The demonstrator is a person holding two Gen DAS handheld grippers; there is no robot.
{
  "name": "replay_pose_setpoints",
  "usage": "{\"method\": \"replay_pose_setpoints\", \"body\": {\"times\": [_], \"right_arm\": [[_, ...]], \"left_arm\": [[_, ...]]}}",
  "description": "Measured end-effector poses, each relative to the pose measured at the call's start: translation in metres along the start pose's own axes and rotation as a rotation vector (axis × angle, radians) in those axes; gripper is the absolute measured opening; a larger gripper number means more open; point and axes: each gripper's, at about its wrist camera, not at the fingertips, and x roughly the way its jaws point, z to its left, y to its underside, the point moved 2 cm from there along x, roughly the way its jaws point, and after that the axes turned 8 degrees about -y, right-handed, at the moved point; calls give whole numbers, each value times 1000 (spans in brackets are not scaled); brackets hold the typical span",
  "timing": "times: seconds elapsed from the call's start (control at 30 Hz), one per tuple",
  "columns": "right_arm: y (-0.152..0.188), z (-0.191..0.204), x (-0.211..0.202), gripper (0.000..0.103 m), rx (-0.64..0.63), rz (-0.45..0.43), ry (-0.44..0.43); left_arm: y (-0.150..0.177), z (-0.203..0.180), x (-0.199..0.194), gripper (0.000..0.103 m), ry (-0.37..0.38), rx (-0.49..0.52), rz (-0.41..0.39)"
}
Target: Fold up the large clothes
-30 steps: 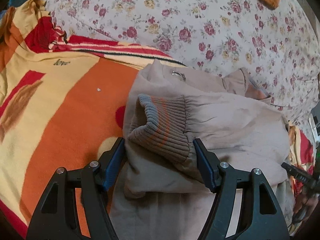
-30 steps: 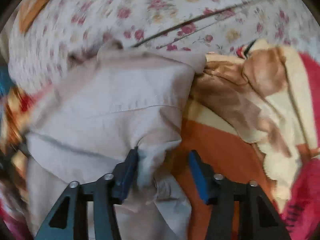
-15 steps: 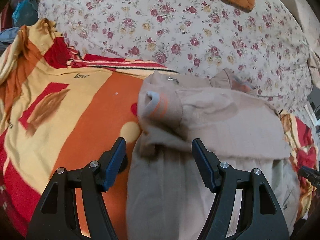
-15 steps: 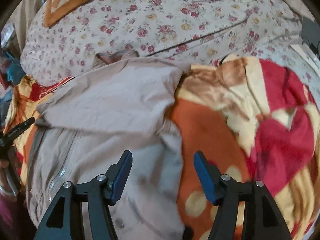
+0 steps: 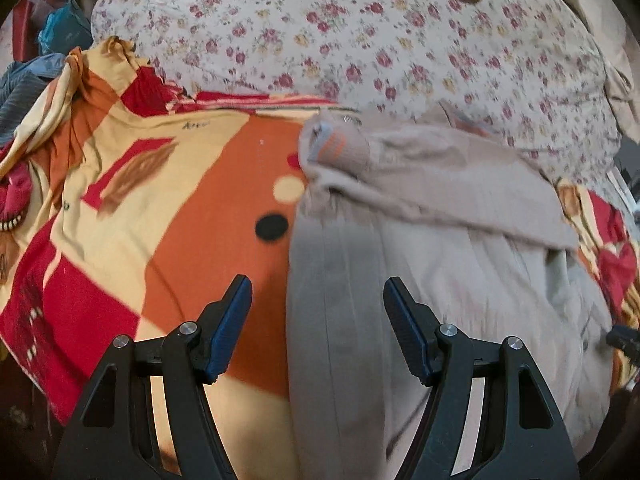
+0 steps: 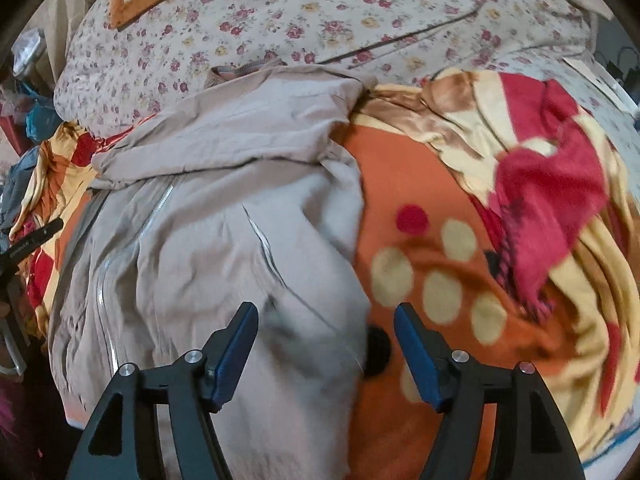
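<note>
Spread across the bed, a beige zip-up jacket (image 5: pixel 460 264) lies on an orange, red and cream patterned blanket (image 5: pixel 132 208), its top reaching the floral quilt (image 5: pixel 360 40) piled along the bed's far side. One sleeve is folded across the chest, its ribbed grey-and-orange cuff (image 5: pixel 340 148) resting at the jacket's left edge in the left wrist view. Open blanket stretches to the left of the jacket, out to the bed's left edge where loose clothes and bags are heaped. On the other side, the right wrist view shows bare blanket beside the jacket's edge, then a rumpled red and cream fold of it (image 6: pixel 540 184) toward the bed's right edge.

A small dark word is printed on the blanket (image 5: pixel 195 124), too blurred to read.

The left hand-held gripper (image 5: pixel 318 312) hangs tilted downward above the jacket's left edge, jaws wide apart, pads clear of the cloth. The right hand-held gripper (image 6: pixel 326 336), also angled down, hovers over the jacket's right edge; its jaws have just been opening and grip nothing, the fabric lying loose below them.
</note>
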Motion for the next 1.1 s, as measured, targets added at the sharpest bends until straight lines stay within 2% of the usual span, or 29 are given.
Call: {"method": "replay_pose_setpoints", "body": {"times": [0.1,0.23,0.47,0.57,0.77,0.87,0.9,1.0,1.1], "right_arm": [[14,-7,-4,69,17,17,-7],[28,-12,-6,69,38,37,-32],[53,-14,-3,73,33,88,-65],[60,-16,-4,75,61,104,-114],[76,-3,-9,76,83,129,-220],[85,9,-7,75,113,156,-371],[88,14,-3,75,99,170,-378],[92,28,4,75,13,182,-301],[89,32,4,75,8,160,-308]], "left_arm": [[17,-4,-8,69,46,18,36],[45,-3,-20,69,167,6,127],[99,1,-37,69,229,8,255],[120,2,-41,69,252,9,297],[156,-8,-47,70,256,32,328],[163,-14,-51,70,228,81,284],[164,-14,-49,70,223,85,286],[163,-12,-47,70,233,41,300],[162,-10,-48,70,253,35,295]]}}
